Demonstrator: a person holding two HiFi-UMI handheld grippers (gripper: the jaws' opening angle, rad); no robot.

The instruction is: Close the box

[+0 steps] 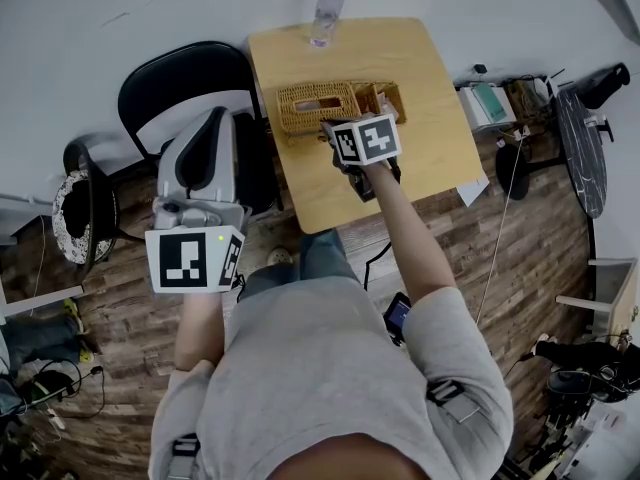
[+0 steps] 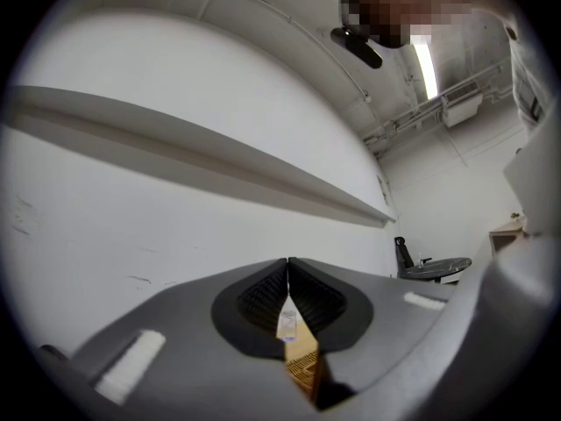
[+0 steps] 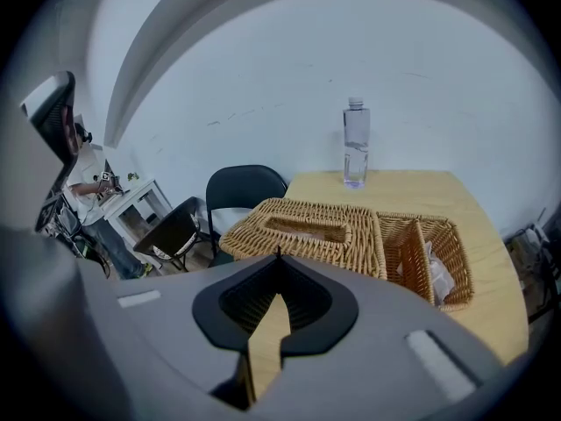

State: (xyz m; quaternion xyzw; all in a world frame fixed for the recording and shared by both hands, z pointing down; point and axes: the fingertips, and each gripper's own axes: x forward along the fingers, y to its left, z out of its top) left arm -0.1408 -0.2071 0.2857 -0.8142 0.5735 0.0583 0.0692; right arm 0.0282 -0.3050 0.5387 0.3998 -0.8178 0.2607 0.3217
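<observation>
Wicker box (image 1: 385, 96) is sitting open at the table's (image 1: 420, 168) twelve o'clock, its lid (image 1: 315, 106) seemingly flopped toward nine. Right tongs (image 3: 277, 261), pressed together and empty, are hovering beside it; left tongs (image 2: 287, 266) likewise, idling. Next: flipping the lid toward three.

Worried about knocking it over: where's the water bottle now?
Head view, top centre: the water bottle stands at the far edge of the table, behind the wicker box and its open lid.

White wall (image 1: 150, 8), plank floor (image 1: 520, 298) — 1 black chair (image 1: 185, 78), 1 wooden table (image 1: 440, 118)
</observation>
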